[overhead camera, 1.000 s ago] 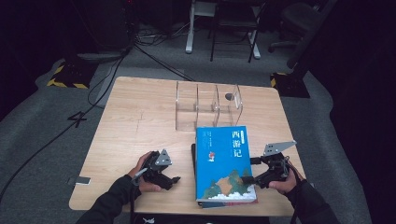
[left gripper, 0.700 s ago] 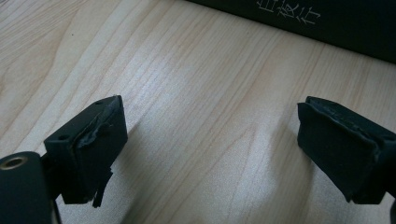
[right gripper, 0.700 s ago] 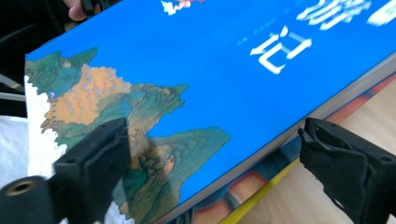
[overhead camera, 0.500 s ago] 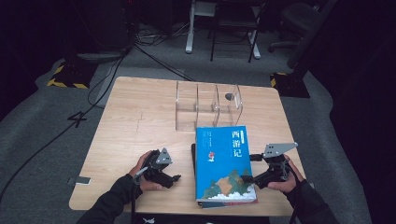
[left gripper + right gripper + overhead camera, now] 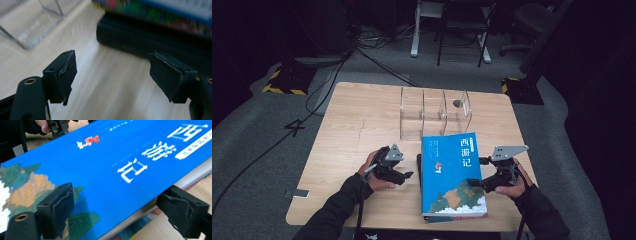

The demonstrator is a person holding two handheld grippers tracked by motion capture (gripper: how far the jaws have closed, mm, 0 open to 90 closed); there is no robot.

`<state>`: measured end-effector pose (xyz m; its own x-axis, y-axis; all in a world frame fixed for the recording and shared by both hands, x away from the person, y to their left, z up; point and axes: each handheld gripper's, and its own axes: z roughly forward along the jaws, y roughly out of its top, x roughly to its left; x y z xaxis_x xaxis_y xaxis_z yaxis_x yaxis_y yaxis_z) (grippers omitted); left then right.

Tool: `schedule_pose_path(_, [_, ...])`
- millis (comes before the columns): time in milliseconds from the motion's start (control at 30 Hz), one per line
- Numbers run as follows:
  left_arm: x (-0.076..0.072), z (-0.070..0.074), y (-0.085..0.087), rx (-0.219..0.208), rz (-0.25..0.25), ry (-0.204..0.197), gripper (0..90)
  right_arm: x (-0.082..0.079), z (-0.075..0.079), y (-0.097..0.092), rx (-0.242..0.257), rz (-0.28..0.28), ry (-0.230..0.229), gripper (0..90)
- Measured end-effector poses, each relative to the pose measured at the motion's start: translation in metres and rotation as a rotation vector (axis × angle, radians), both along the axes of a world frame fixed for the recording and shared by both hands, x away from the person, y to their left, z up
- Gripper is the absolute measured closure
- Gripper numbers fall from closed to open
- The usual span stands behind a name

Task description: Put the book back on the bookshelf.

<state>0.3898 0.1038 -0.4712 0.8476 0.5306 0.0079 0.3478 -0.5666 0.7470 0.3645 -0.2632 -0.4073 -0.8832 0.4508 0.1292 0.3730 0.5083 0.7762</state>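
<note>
Right tongs closing, jaws straddling blue book edge, not yet pinching. Left tongs closing, spread, empty, beside book stack on desk.

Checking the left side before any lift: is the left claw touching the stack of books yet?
Apart. The left gripper view shows bare wooden table between the open left claw and the black bottom book.

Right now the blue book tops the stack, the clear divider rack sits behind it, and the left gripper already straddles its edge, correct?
Not quite: the right gripper straddles the blue book, as the right gripper view shows. The clear divider rack does sit behind.
</note>
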Motion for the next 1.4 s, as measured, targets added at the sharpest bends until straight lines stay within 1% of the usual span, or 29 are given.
schedule_pose_path(67, [0.004,0.003,-0.005,-0.003,0.003,-0.012,23.5,0.006,0.000,0.005,-0.001,-0.007,0.007,19.5])
schedule_pose_path(100, [0.007,0.003,-0.007,0.000,0.005,-0.015,24.0,0.009,0.001,0.007,-0.017,-0.005,-0.002,19.7])
schedule_pose_path(133, [0.008,0.004,-0.009,0.002,0.003,-0.015,24.2,0.010,0.002,0.009,-0.033,-0.013,-0.002,21.0])
schedule_pose_path(167, [0.010,0.004,-0.010,0.001,-0.003,-0.017,24.2,0.011,0.003,0.009,-0.034,-0.035,0.012,23.2])
schedule_pose_path(200, [0.010,0.004,-0.011,-0.003,0.000,-0.018,24.2,0.010,0.005,0.008,-0.046,-0.055,0.023,22.8])
schedule_pose_path(233, [0.011,0.005,-0.011,0.002,0.001,-0.022,24.3,0.007,0.007,0.007,-0.079,-0.065,0.019,21.7])
schedule_pose_path(267, [0.012,0.005,-0.012,-0.004,-0.001,-0.025,24.3,0.004,0.008,0.005,-0.116,-0.078,0.016,20.2])
schedule_pose_path(300, [0.012,0.005,-0.013,-0.005,0.000,-0.025,24.2,0.002,0.007,0.004,-0.141,-0.083,0.035,18.8])
schedule_pose_path(333, [0.013,0.005,-0.014,0.002,0.003,-0.026,24.2,0.001,0.006,0.001,-0.142,-0.079,0.063,19.1])
schedule_pose_path(367, [0.014,0.004,-0.015,0.005,0.000,-0.031,24.3,0.000,0.005,-0.001,-0.130,-0.070,0.082,20.2])
schedule_pose_path(400, [0.014,0.004,-0.016,0.002,0.001,-0.033,24.4,-0.002,0.004,-0.003,-0.123,-0.056,0.099,19.5])
schedule_pose_path(467, [0.014,0.005,-0.019,0.014,-0.002,-0.048,24.8,-0.003,0.002,-0.003,-0.122,-0.035,0.149,16.5])
schedule_pose_path(533, [0.014,0.005,-0.021,0.016,-0.005,-0.061,25.9,-0.004,-0.002,-0.003,-0.113,-0.021,0.194,14.4])
schedule_pose_path(567, [0.014,0.005,-0.022,0.025,-0.006,-0.075,26.1,-0.004,-0.003,-0.004,-0.108,-0.010,0.205,13.8])
schedule_pose_path(600, [0.015,0.006,-0.021,0.023,-0.007,-0.075,26.3,-0.005,-0.004,-0.005,-0.101,0.000,0.201,13.1])
schedule_pose_path(667, [0.019,0.006,-0.020,0.007,-0.001,-0.053,27.3,-0.005,-0.007,-0.005,-0.088,0.006,0.228,9.2])
schedule_pose_path(700, [0.020,0.006,-0.019,-0.007,0.007,-0.049,27.2,-0.004,-0.009,-0.004,-0.089,0.014,0.230,6.4])
schedule_pose_path(767, [0.022,0.008,-0.018,-0.033,0.012,-0.050,27.7,-0.005,-0.009,-0.001,-0.097,0.015,0.213,5.4])
schedule_pose_path(867, [0.025,0.009,-0.018,-0.026,0.019,-0.056,28.4,-0.006,-0.008,-0.001,-0.093,0.027,0.189,5.5])
schedule_pose_path(933, [0.027,0.009,-0.017,-0.035,0.023,-0.051,28.7,-0.006,-0.008,-0.002,-0.084,0.038,0.177,5.9])
schedule_pose_path(1000, [0.029,0.008,-0.017,-0.039,0.027,-0.056,29.7,-0.007,-0.006,-0.002,-0.081,0.047,0.146,6.7])
schedule_pose_path(1067, [0.030,0.008,-0.017,-0.038,0.027,-0.061,30.6,-0.009,-0.002,0.000,-0.089,0.051,0.120,6.9])
schedule_pose_path(1133, [0.030,0.008,-0.017,-0.038,0.029,-0.063,31.6,-0.010,-0.001,0.000,-0.090,0.050,0.116,7.0])
schedule_pose_path(1167, [0.031,0.008,-0.017,-0.036,0.031,-0.065,31.6,-0.009,0.000,0.001,-0.090,0.048,0.112,8.5])
schedule_pose_path(1200, [0.031,0.007,-0.017,-0.031,0.033,-0.066,32.4,-0.008,0.000,0.002,-0.089,0.037,0.118,8.9])
schedule_pose_path(1233, [0.032,0.006,-0.018,-0.025,0.039,-0.067,32.6,-0.007,0.000,0.003,-0.086,0.038,0.109,8.9])
schedule_pose_path(1300, [0.034,0.004,-0.018,-0.022,0.040,-0.062,33.7,-0.004,-0.001,0.006,-0.067,0.027,0.096,9.0])
schedule_pose_path(1333, [0.034,0.003,-0.018,-0.020,0.041,-0.062,34.1,-0.002,-0.002,0.008,-0.065,0.015,0.099,10.0])
schedule_pose_path(1400, [0.035,0.003,-0.018,-0.013,0.040,-0.065,34.5,0.003,-0.004,0.011,-0.072,-0.017,0.122,10.3])
